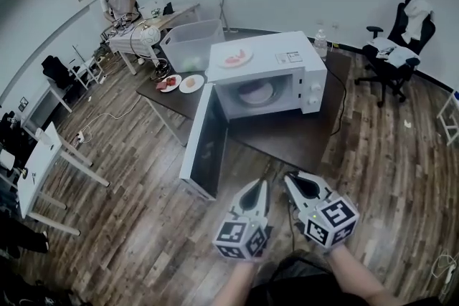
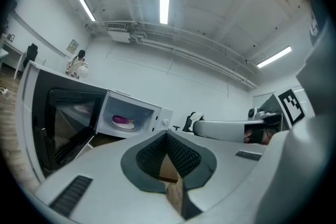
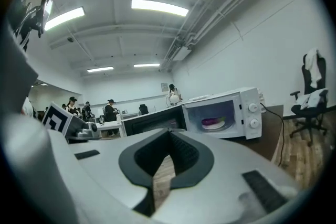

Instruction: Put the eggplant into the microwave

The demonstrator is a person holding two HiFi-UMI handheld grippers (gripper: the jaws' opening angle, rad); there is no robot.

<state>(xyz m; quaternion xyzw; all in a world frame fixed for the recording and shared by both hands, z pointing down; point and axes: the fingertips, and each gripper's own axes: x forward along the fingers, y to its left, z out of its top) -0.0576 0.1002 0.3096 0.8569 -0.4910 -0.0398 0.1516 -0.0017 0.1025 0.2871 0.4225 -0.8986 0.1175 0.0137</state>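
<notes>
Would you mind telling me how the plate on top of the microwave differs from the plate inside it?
The top plate lies out in the open on the roof of the microwave, while the inside plate rests in the cavity, beyond the open door. The top plate carries a pinkish-red food that I cannot identify, whereas the inside plate carries the purple eggplant. Both are round, pale and lie flat.

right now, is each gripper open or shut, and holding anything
left gripper: jaws shut, holding nothing
right gripper: jaws shut, holding nothing
</notes>
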